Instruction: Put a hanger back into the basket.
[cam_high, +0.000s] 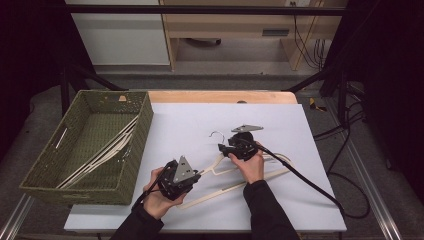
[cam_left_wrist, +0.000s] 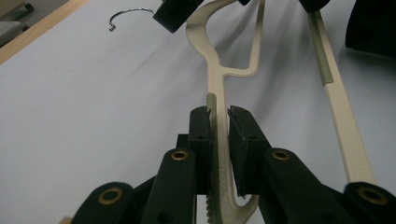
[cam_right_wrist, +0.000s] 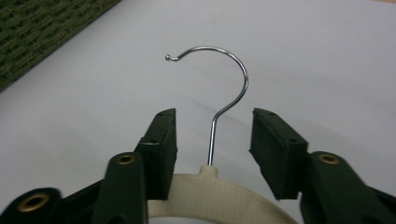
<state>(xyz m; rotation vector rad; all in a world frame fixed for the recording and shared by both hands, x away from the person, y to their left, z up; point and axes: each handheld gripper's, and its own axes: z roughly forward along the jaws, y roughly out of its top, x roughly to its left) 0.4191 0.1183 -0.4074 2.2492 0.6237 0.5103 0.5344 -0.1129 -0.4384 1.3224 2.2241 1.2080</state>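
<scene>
- On the white sheet (cam_high: 200, 120) that covers the table, a cream hanger (cam_high: 235, 172) lies flat near my side, with its metal hook (cam_high: 217, 135) pointing away from me and slightly left.
- My left gripper (cam_high: 196, 176) is at the hanger's left shoulder arm. In the left gripper view (cam_left_wrist: 218, 135) I see both pads closed against that cream arm from either side, the left pad flat on it and the right pad just touching, so I read it as gripping the hanger (cam_left_wrist: 219, 79).
- My right gripper (cam_high: 223, 148) sits at the neck of the hanger, just behind the hook. In the right gripper view (cam_right_wrist: 212, 135) its jaws stand spread apart, one on each side of the hook's wire stem (cam_right_wrist: 212, 140), with a clear gap between each pad and the wire. Neither pad touches the stem; the cream collar (cam_right_wrist: 215, 186) of the hanger lies between and under the jaws.
- From the high view, both of my hands come in from the bottom edge in dark sleeves, the left hand (cam_high: 155, 197) low and left of the hanger and the right hand (cam_high: 251, 167) over its middle.
- Beside the sheet, at the left of the table, stands a green woven basket (cam_high: 50, 165). More cream hangers (cam_high: 102, 152) lie slanted inside it, resting against its right wall.
- A black cable (cam_high: 300, 177) trails from the right gripper across the sheet toward the table's right edge.
</scene>
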